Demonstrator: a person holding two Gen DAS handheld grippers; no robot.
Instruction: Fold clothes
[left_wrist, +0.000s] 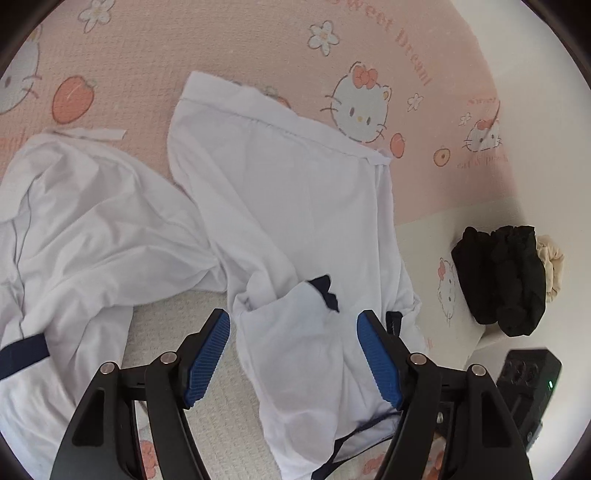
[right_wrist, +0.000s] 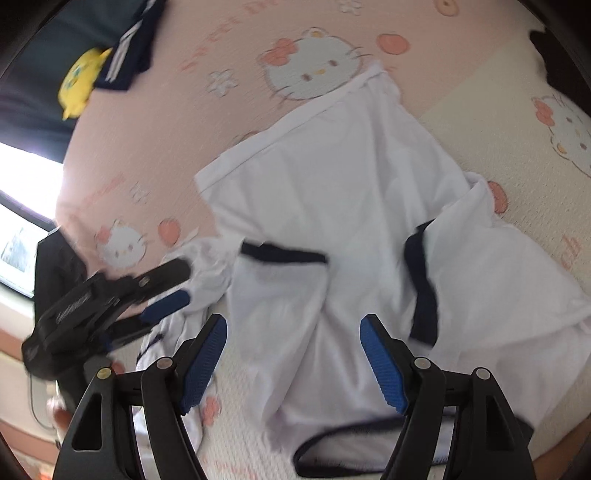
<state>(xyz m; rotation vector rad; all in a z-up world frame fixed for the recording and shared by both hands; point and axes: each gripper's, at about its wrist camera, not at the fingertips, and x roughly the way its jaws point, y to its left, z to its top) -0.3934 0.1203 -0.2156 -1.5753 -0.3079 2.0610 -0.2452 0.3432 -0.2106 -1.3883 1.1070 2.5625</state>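
White cotton dominates both views: a second white garment (left_wrist: 74, 229) lies crumpled at the far left on the pink cartoon-print bed cover (left_wrist: 147, 55), and beside it the white shirt (left_wrist: 288, 206) with navy trim is spread out, both sleeves turned in over its body, collar end nearest the cameras. The left gripper (left_wrist: 293, 358) hovers over the near sleeve with its fingers (left_wrist: 207, 358) spread wide and nothing pinched between them; the right gripper (right_wrist: 293, 360) does likewise above the collar area, its fingers clear of the cloth. Both tools tilt steeply downward toward the bed. The likely trouble from here is the loose sleeve flaps sliding back outward, or the soft fabric bunching if only one layer is caught at the next grasp, leaving a crooked fold. Farther right, a black bundle (left_wrist: 506, 280) sits well apart near the bed's edge.
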